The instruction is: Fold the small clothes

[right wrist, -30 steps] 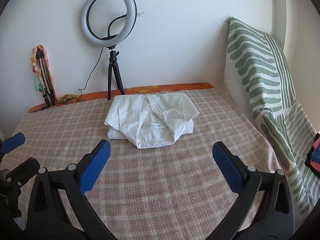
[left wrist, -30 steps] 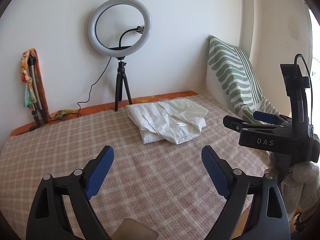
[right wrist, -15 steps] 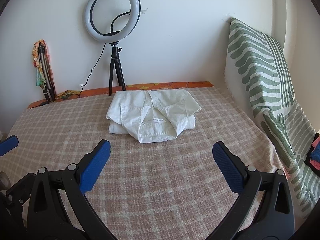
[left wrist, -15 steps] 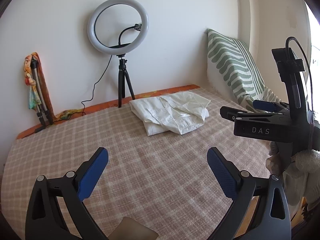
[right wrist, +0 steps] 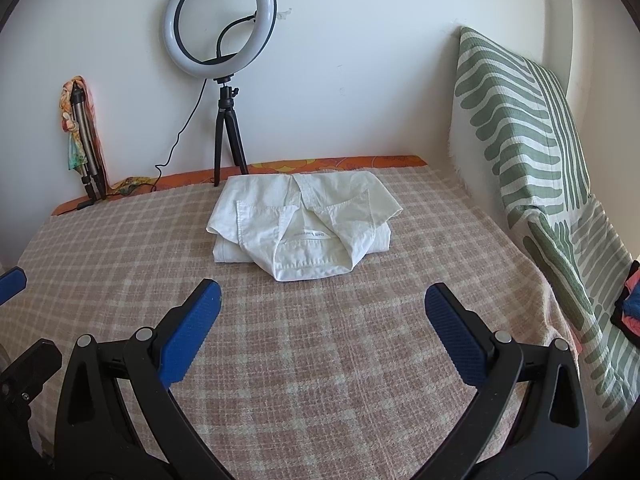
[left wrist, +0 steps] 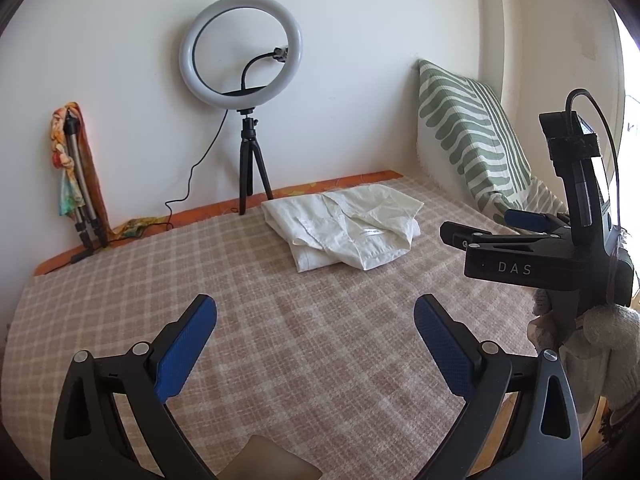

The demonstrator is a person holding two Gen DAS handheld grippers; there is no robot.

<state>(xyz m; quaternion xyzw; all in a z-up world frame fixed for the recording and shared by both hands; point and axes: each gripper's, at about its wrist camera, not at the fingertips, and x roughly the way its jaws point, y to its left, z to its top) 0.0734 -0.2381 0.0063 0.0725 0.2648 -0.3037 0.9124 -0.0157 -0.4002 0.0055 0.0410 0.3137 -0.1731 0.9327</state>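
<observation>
A white collared shirt (right wrist: 304, 220) lies folded on the checked bed cover (right wrist: 320, 360) near the far wall; it also shows in the left wrist view (left wrist: 348, 228). My left gripper (left wrist: 316, 320) is open and empty, well short of the shirt. My right gripper (right wrist: 322, 308) is open and empty, just in front of the shirt's collar edge. The right gripper's body shows from the side in the left wrist view (left wrist: 520, 248), to the right of the shirt.
A ring light on a tripod (right wrist: 222, 60) stands at the far edge by the wall. A folded tripod with a coloured cloth (right wrist: 80, 136) leans at far left. A green-striped pillow (right wrist: 532, 160) lines the right side. Coloured clothes (right wrist: 630, 304) lie at far right.
Both grippers have drawn back and risen a little from the shirt, which looks smaller in the left view. The shirt has not moved. Both stay open.
</observation>
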